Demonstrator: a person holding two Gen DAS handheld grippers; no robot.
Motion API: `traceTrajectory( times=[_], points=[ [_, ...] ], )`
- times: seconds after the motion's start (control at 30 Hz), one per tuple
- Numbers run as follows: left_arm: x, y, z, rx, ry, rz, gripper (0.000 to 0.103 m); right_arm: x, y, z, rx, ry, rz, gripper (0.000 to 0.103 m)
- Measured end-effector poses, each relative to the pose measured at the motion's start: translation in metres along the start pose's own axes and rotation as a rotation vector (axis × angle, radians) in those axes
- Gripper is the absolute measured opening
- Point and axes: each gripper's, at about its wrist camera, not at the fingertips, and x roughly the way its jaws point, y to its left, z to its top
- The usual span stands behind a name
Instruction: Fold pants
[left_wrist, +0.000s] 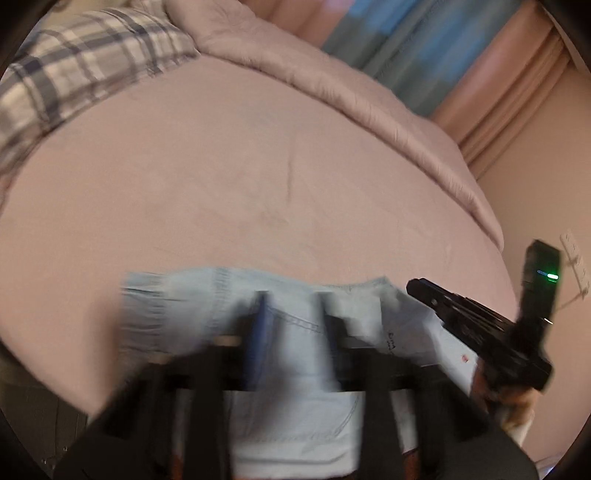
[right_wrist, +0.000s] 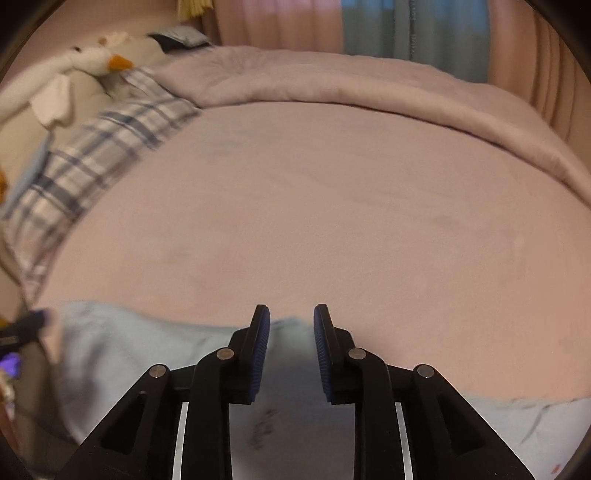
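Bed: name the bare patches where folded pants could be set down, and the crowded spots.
Free: the wide pink sheet, bordered by the plaid pillow, the rolled comforter and the pale blue pants. Crowded: the near edge, where the pants lie under both grippers, and the corner with the plush goose.

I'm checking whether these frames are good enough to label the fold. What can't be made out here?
- Left wrist view: the left gripper is motion-blurred, so any grip on the pants is unclear.
- Both views: the pants run off the bottom edge behind the gripper bodies; legs and fold state are hidden.
- Right wrist view: the right gripper covers the cloth below its jaws.
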Motion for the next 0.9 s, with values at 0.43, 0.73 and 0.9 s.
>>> traceTrajectory(
  times=[0.43, 0.73, 0.9],
  points=[
    [0.042, 0.026, -0.021, -0.098, 0.116, -0.006, 0.003, 0.021, -0.047, -0.045, 0.104, 0.089, -0.034, 0.000],
    [0.042, 0.018, -0.029, -0.063, 0.098, 0.044, 0.003, -0.011, -0.109, -0.065, 0.246, 0.031, -0.192, 0.000],
    [0.044, 0.015, -0.027, -0.064, 0.099, 0.063, 0.004, -0.026, -0.139, -0.074, 0.335, 0.005, -0.247, 0.000]
  ],
)
